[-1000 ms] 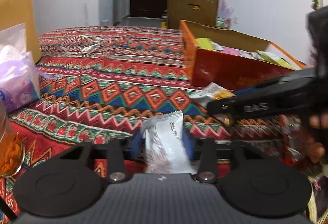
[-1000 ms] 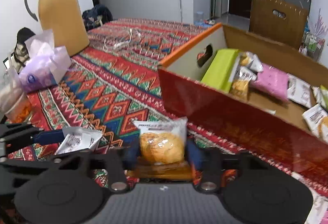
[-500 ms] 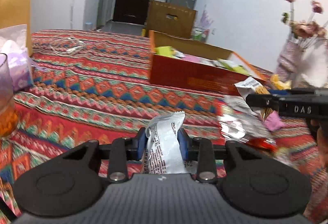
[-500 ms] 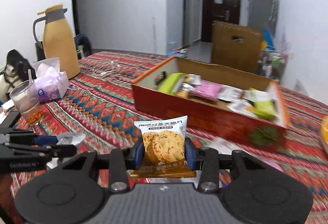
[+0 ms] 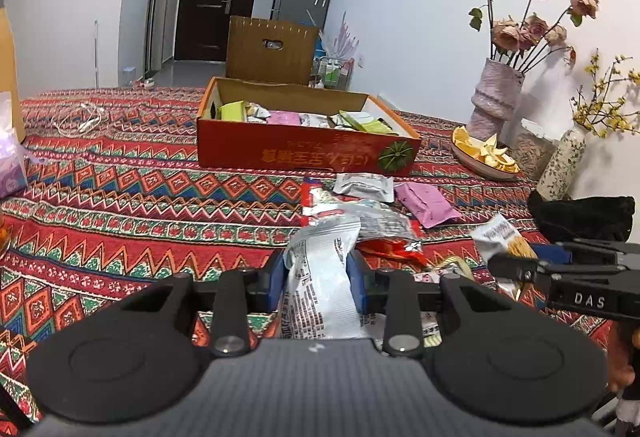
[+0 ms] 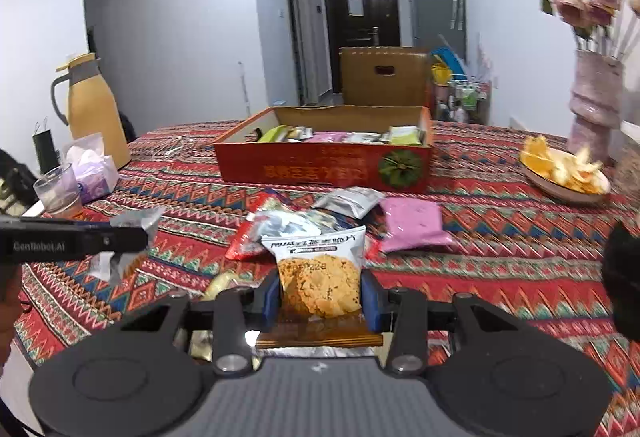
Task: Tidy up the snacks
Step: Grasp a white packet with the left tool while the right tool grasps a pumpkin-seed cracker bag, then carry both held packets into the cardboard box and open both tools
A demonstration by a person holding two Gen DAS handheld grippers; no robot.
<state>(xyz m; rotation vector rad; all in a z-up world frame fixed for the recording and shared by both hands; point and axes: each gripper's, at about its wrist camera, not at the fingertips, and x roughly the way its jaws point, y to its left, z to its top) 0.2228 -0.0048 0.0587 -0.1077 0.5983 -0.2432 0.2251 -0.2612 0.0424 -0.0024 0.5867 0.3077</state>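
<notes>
left claw (image 5: 318, 273) grips silver packet (image 5: 320, 293) | right claw (image 6: 320, 295) grips cookie packet (image 6: 318, 277)

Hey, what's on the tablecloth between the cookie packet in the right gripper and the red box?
In the right wrist view, loose snacks lie between the cookie packet and the red box: a silver pouch, a pink packet and red-edged wrappers.
</notes>
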